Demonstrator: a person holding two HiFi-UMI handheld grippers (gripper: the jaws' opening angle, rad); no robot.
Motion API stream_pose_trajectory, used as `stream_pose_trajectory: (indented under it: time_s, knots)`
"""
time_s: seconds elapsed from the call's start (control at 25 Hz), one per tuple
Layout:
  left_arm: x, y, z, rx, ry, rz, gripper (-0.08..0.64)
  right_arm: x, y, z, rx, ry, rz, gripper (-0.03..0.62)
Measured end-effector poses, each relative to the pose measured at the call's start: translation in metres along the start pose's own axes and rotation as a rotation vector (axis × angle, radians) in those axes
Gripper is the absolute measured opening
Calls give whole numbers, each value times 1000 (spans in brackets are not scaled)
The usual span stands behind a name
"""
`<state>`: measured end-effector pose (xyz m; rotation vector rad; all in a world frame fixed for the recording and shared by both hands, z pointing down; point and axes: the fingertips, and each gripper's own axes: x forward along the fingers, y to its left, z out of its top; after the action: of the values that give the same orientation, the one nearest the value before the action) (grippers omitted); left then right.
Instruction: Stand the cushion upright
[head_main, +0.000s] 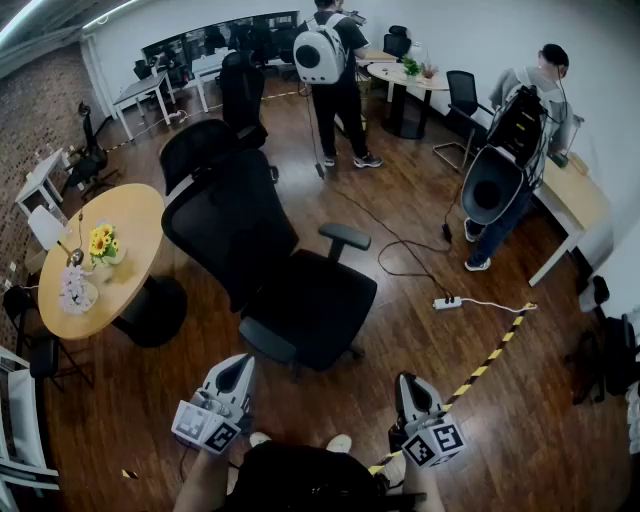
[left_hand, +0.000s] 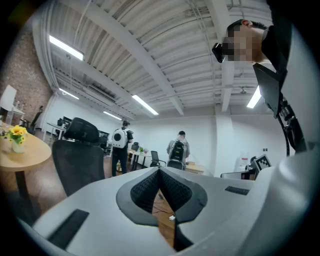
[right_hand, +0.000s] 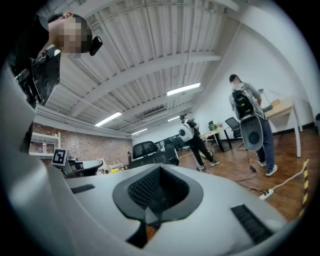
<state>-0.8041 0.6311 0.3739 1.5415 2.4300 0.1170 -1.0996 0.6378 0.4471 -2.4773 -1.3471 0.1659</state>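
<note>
Holding left gripper and right gripper low ahead of me, both with jaws pressed together on nothing. Black office chair stands just beyond, nearer the left gripper. No cushion shows in any view, so I cannot tell its bearing or long axis.

Found left gripper low at left in the head view, pointing forward away from the body, jaws closed flush with nothing between the ribbed pads. Found right gripper low at right, well apart from the left, pointing forward, jaws likewise closed and empty. Noted marker cubes at the rear of each, with forearms behind.
</note>
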Motion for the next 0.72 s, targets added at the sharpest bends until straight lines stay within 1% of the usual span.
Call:
stream_pose_trajectory:
  time_s: [0.12, 0.2, 0.24, 0.32, 0.4, 0.52, 0.64, 0.72]
  knots:
    - [-28, 37, 9, -16, -10, 54, 2, 22, 23, -4, 5, 8, 7, 3]
    - [-48, 61, 21, -3, -17, 85, 2, 38, 44, -7, 22, 9, 21, 3]
    - [-59, 74, 29, 10, -28, 105, 2, 48, 58, -8, 21, 13, 42, 3]
    - [-83, 101, 46, 28, -65, 166, 2, 73, 87, -10, -5, 33, 107, 3]
    - [-110, 128, 59, 31, -106, 237, 2, 100, 115, -11, -29, 51, 172, 3]
    - [-158, 169, 65, 30, -133, 331, 2, 140, 164, -17, -54, 78, 273, 3]
    - [-213, 209, 78, 41, -174, 454, 2, 178, 223, -29, -85, 120, 393, 3]
    - [-253, 232, 83, 46, -189, 536, 2, 198, 261, -38, -92, 146, 457, 3]
